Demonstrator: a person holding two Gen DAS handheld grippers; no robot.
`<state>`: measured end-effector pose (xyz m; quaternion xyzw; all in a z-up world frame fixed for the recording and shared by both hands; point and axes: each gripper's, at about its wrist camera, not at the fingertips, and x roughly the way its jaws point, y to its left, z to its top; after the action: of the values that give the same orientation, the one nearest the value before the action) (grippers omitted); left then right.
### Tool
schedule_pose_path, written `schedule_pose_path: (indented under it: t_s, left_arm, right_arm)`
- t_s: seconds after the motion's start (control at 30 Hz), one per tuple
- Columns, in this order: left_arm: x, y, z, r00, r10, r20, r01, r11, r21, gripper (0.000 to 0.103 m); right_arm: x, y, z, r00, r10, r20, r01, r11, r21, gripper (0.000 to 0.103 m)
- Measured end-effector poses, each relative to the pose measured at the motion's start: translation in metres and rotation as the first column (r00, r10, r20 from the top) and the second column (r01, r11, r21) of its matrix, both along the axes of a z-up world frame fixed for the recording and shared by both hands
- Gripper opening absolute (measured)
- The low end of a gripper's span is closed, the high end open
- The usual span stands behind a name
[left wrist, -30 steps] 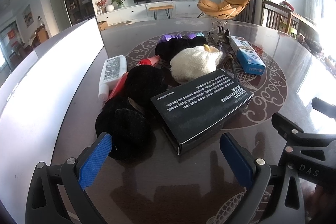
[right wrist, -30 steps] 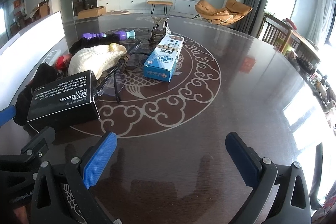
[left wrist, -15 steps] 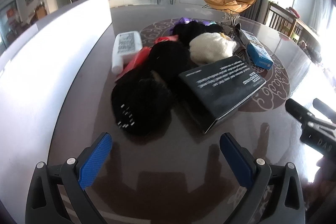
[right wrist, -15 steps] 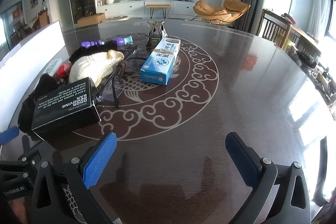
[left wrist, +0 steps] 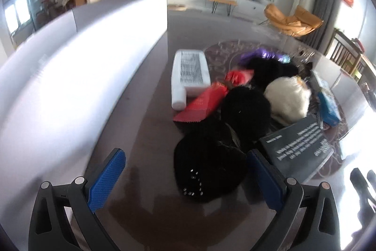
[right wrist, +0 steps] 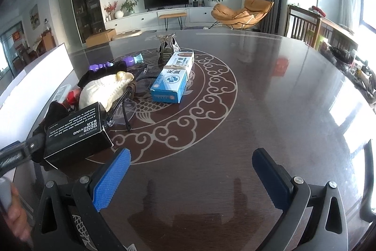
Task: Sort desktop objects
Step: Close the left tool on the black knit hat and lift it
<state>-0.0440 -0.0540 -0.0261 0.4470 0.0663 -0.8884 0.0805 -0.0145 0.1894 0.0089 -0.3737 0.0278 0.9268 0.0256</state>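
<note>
My left hand-held gripper (left wrist: 185, 178) is spread wide and empty, low in the frame, lined up on the black knit item (left wrist: 209, 168) at frame centre since it lies nearest. The black box (left wrist: 298, 149) touches it at right. My right hand-held gripper (right wrist: 191, 175) is likewise released, idle over bare table (right wrist: 270, 109). The blue box (right wrist: 174, 77) sits mid-frame, upper left of it.

black box (left wrist: 298, 152) print blurred; red pouch (left wrist: 202, 102) partly hidden.

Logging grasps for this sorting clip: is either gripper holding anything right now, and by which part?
Nothing is held. The left gripper stands open before the black hat; the right gripper is open over bare table.
</note>
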Motion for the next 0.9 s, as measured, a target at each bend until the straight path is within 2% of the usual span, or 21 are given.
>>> schedule_pose_path:
  t_s: [0.07,0.13,0.2,0.23,0.27,0.37,0.47,0.5,0.53,0.57,0.63,0.7,0.73,0.77,0.83,0.9]
  left_arm:
    - [-0.003,0.007,-0.008,0.999,-0.018,0.030,0.018,1.000,-0.004,0.103]
    - [-0.004,0.024,-0.006,0.994,-0.106,0.034,0.108,0.991,-0.083,0.103]
    - [-0.004,0.034,-0.004,0.985,-0.166,0.038,0.170,0.968,-0.187,0.103]
    - [-0.004,0.034,-0.004,0.983,-0.179,0.038,0.183,0.962,-0.202,0.103]
    - [-0.007,0.031,-0.004,0.979,-0.197,0.044,0.202,0.961,-0.187,0.103]
    - [-0.020,0.019,-0.008,0.962,-0.253,0.108,0.256,0.967,-0.017,0.103]
    - [-0.028,0.022,-0.006,0.943,-0.315,0.106,0.312,0.949,0.048,0.103]
    - [-0.029,0.024,-0.006,0.938,-0.337,0.085,0.332,0.941,0.065,0.098]
    - [-0.027,0.032,-0.004,0.934,-0.352,0.065,0.348,0.935,0.066,0.089]
    - [-0.026,0.037,-0.005,0.929,-0.367,0.056,0.364,0.930,0.054,0.085]
    - [-0.022,0.050,-0.006,0.910,-0.412,0.044,0.412,0.911,0.009,0.070]
    - [-0.016,0.050,-0.006,0.903,-0.429,0.022,0.429,0.903,0.007,0.063]
    - [-0.013,0.042,-0.004,0.906,-0.422,0.011,0.422,0.906,0.025,0.054]
    - [-0.010,0.036,-0.002,0.910,-0.414,0.001,0.413,0.909,0.049,0.051]
    - [-0.008,0.017,0.002,0.919,-0.393,-0.017,0.391,0.910,0.139,0.038]
    - [-0.001,0.000,0.001,0.922,-0.386,-0.022,0.383,0.904,0.189,0.037]
  right_arm:
    - [0.000,0.001,0.000,1.000,-0.003,-0.002,0.003,1.000,-0.004,0.103]
    - [0.001,0.001,0.000,1.000,-0.006,-0.002,0.006,1.000,-0.007,0.103]
    - [0.001,0.001,-0.001,1.000,-0.009,-0.001,0.009,1.000,-0.007,0.103]
    - [0.001,0.001,-0.001,1.000,-0.009,0.000,0.009,1.000,-0.007,0.103]
    - [0.001,0.001,-0.001,1.000,-0.009,0.000,0.009,1.000,-0.006,0.103]
    - [0.001,-0.001,-0.002,1.000,-0.011,0.001,0.011,1.000,0.001,0.103]
    - [0.002,0.001,-0.001,1.000,-0.014,0.001,0.014,1.000,-0.001,0.103]
    - [0.002,0.001,-0.002,1.000,-0.015,0.000,0.015,1.000,-0.003,0.103]
    - [0.002,0.001,-0.002,1.000,-0.016,0.001,0.016,1.000,-0.005,0.103]
    - [0.002,0.001,-0.002,1.000,-0.016,0.001,0.016,1.000,-0.007,0.103]
    - [0.003,0.003,-0.002,1.000,-0.019,0.000,0.019,1.000,-0.012,0.103]
    - [0.003,0.004,-0.001,1.000,-0.024,-0.002,0.024,0.999,-0.021,0.103]
    - [0.003,0.006,-0.002,1.000,-0.027,-0.003,0.027,0.999,-0.027,0.103]
    - [0.003,0.007,-0.002,1.000,-0.029,-0.003,0.029,0.999,-0.032,0.103]
    - [0.003,0.008,-0.002,0.999,-0.034,-0.003,0.034,0.999,-0.038,0.103]
    - [0.003,0.008,-0.001,0.999,-0.037,-0.003,0.037,0.999,-0.040,0.103]
